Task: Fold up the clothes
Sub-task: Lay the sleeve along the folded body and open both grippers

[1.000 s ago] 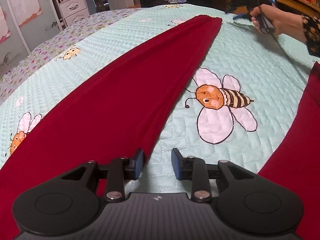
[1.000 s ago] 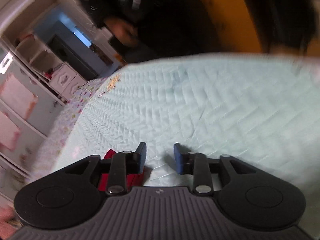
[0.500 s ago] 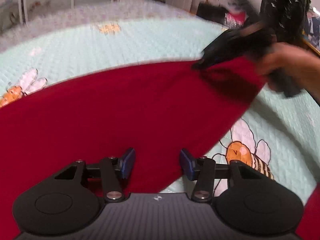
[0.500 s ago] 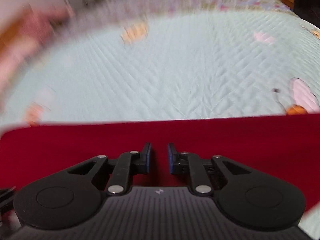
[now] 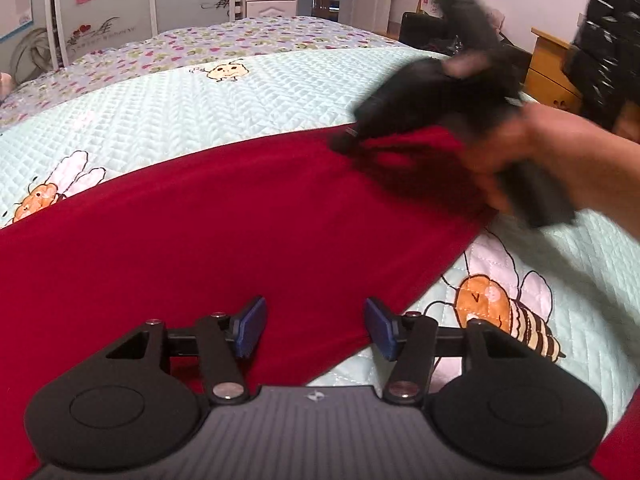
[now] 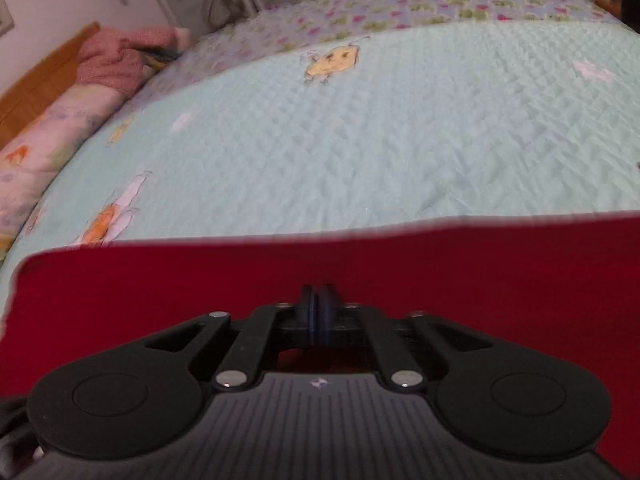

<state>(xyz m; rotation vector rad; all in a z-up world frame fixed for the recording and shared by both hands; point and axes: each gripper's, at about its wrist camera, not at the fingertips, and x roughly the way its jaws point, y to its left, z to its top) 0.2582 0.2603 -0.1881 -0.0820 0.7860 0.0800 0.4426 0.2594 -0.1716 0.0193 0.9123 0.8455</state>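
Quilted bed (image 5: 280, 92): right tongs (image 6: 318, 312) clamp red garment (image 5: 240, 232), left tongs (image 5: 314, 330) opening w/ cloth between.

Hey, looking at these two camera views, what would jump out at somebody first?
The red garment spread across the pale quilted bedspread dominates both views. At its far right end, the right gripper, held in a hand, is shut on the cloth. The left gripper hovers over the near edge, jaws opening, beside a printed cartoon bee.
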